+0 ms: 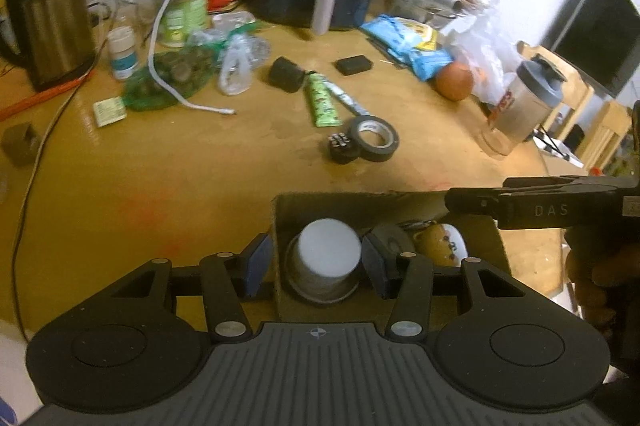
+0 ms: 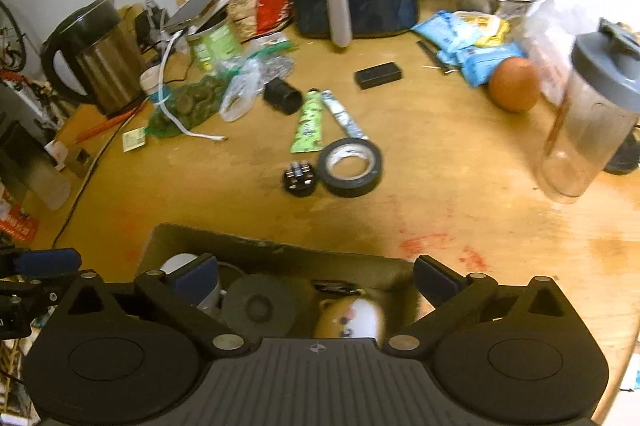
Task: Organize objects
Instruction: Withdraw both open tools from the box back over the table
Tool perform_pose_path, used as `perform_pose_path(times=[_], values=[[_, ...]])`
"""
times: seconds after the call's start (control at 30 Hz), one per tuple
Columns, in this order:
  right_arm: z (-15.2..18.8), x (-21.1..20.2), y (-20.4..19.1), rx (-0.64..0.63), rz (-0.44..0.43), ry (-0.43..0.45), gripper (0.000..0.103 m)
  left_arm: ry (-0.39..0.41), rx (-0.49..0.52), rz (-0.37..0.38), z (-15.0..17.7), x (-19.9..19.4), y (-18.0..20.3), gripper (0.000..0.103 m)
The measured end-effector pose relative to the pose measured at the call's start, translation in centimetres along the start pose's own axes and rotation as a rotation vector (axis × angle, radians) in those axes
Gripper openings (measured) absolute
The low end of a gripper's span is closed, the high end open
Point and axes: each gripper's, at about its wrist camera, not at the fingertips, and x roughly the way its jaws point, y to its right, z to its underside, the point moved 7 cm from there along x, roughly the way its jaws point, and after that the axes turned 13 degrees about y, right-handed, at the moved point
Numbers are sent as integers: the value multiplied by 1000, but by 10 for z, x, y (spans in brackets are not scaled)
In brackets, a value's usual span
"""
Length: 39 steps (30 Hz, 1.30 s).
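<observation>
I see the cardboard box (image 2: 280, 250) already holding a white cup (image 1: 328, 258), a disc and a mug (image 2: 360, 318), my right gripper (image 2: 316, 286) wide open and empty, my left gripper (image 1: 316, 262) half open astride the box wall and cup, gripping neither as far as I can tell, while the tape roll (image 2: 350, 166) and tubes wait on the table (image 2: 460, 186).

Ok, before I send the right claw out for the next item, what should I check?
1. Right claw open and empty: ok.
2. Mug lying inside the cardboard box: ok.
3. Left claw straddling the box wall and white cup, actually gripping: cannot tell.
4. Tape roll flat on the table, top unobstructed: ok.
5. Tape roll clear of neighbours: not ok, small black item sits against it.
</observation>
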Motion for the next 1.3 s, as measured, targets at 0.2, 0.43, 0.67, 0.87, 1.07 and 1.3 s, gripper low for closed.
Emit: perform_pose_path(times=[0.2, 0.43, 0.67, 0.87, 1.07, 1.3], values=[[-6, -3, 21, 58, 83, 34, 103, 4, 45, 58, -13, 12, 12, 49], [-7, -9, 30, 101, 109, 49, 103, -1, 81, 113, -22, 23, 21, 49], [-4, -11, 38, 86, 210, 26, 103, -4, 86, 152, -25, 28, 23, 49], [-10, -12, 33, 52, 210, 39, 103, 1, 77, 160, -29, 32, 20, 49], [-22, -9, 28, -26, 222, 41, 103, 13, 46, 146, -31, 32, 15, 49], [-42, 12, 26, -68, 201, 62, 103, 55, 19, 85, -45, 27, 1, 49]])
